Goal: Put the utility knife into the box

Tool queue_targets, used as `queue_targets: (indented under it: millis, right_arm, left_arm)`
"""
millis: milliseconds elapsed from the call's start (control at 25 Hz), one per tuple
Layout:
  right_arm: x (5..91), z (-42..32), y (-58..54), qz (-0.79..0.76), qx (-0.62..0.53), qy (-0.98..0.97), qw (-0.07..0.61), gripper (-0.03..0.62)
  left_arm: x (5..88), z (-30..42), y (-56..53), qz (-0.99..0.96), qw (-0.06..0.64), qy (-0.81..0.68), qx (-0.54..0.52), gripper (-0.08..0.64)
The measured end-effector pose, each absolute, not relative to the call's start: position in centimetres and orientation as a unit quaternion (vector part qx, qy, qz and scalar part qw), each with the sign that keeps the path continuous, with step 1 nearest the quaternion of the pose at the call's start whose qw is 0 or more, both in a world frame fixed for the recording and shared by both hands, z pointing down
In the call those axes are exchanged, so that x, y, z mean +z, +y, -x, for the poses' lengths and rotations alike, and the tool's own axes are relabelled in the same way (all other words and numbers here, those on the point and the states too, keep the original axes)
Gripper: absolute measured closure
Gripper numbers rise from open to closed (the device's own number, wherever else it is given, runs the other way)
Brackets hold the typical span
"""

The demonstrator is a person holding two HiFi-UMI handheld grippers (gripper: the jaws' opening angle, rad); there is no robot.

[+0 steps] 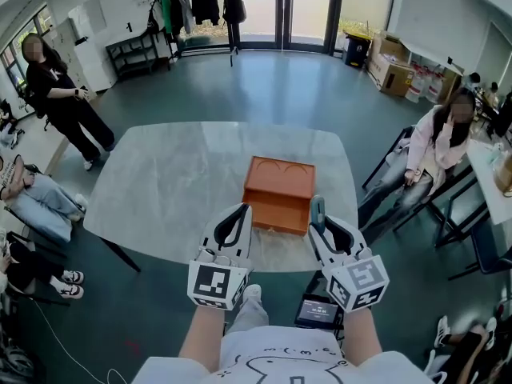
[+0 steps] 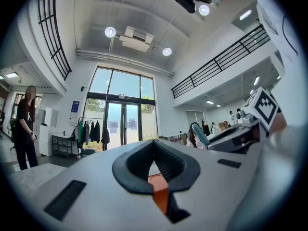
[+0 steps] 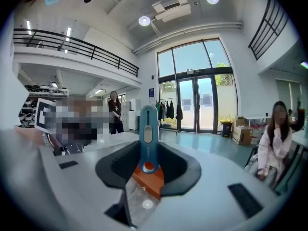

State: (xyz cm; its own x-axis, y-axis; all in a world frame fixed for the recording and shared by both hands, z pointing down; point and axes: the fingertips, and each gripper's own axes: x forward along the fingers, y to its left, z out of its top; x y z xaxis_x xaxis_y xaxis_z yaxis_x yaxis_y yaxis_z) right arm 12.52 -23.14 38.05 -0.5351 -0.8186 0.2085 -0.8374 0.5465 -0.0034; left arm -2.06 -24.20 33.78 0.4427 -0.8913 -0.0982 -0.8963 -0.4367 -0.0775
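In a high hall with a dark green floor (image 1: 264,86), a pale marbled worktop (image 1: 160,182) with rounded corners fills the middle of the head view. Glass doors (image 1: 288,6) and a rack of hanging coats (image 1: 196,2) stand at the far wall, and cardboard cartons (image 1: 392,70) are stacked to the far right. A person in black (image 1: 60,94) stands beyond the worktop's left side. Another, in a pale pink jacket (image 1: 428,154), sits on a chair just off its right edge.

An orange box (image 1: 278,192) rests on the worktop, towards its near edge and a little right of centre. Whether it is open cannot be told from here.

Both grippers are held over the near edge and point towards the box, one on each side of its front. The left gripper (image 1: 242,210) has its jaws closed together at the tips with nothing between them, and only a strip of the orange box shows through the gap behind them. The right gripper (image 1: 320,213) is clamped on the utility knife (image 3: 148,129). The knife's teal handle stands upright between the dark pads and juts out past them. The knife is outside the box, close to its front right corner.
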Motion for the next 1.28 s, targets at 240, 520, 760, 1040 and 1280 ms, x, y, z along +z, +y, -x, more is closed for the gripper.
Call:
queue_targets:
  millis: [240, 520, 760, 1040, 1280]
  right_arm:
    - [39.1, -11.1, -27.0, -0.474, 0.058, -0.873, 0.101, 0.462]
    - [40.7, -9.0, -31.7, -0.473, 0.077, -0.869, 0.122, 0.46]
    - [42.7, -7.6, -34.6, -0.462, 0.098, -0.868, 0.153, 0.46]
    - [46.9, -6.1, -36.7, -0.441, 0.134, -0.864, 0.204, 0.46]
    - [50.4, -5.0, -37.2, -0.413, 0.159, -0.86, 0.255, 0.46]
  left_arm:
    - [34.7, 3.3, -28.2, 0.852, 0.052, 0.521, 0.019, 0.545]
    - [36.0, 5.1, -33.3, 0.859, 0.034, 0.511, 0.014, 0.545]
    - [37.1, 5.9, -37.0, 0.868, 0.02, 0.496, 0.004, 0.545]
    - [40.2, 6.3, -40.0, 0.881, -0.001, 0.474, -0.014, 0.545]
    - [42.0, 6.6, -41.6, 0.884, -0.029, 0.466, -0.025, 0.545]
